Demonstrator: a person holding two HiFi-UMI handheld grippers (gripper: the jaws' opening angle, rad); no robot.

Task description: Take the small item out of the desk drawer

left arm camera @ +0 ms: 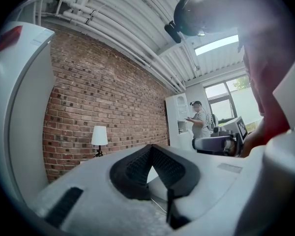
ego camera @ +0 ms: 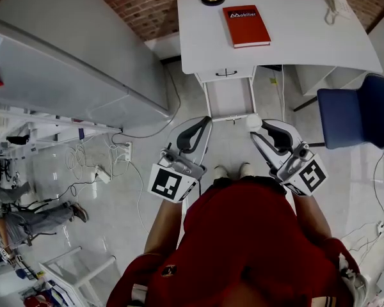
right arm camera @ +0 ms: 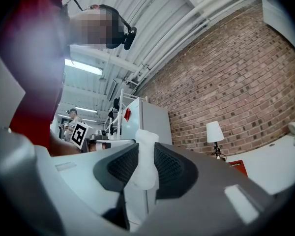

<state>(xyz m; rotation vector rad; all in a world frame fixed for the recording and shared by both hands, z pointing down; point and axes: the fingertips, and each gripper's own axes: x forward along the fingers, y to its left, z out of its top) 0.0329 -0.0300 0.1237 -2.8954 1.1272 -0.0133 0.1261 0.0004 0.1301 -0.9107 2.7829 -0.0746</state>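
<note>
The small white item (right arm camera: 146,157) is clamped between the fingers of the right gripper (ego camera: 258,128), near the front of the pulled-out drawer (ego camera: 230,98) under the white table (ego camera: 294,40). The left gripper (left arm camera: 151,151) alongside has its fingers together, empty. A red book (ego camera: 246,25) lies on the table.

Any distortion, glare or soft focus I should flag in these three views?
Head view: evenly lit and sharp, though the desk edges bow from the wide lens. Left gripper view: heavy fisheye, dark corners, window overbright, red shirt blurred. Right gripper view: same fisheye; the item is soft, ceiling light glares.
</note>
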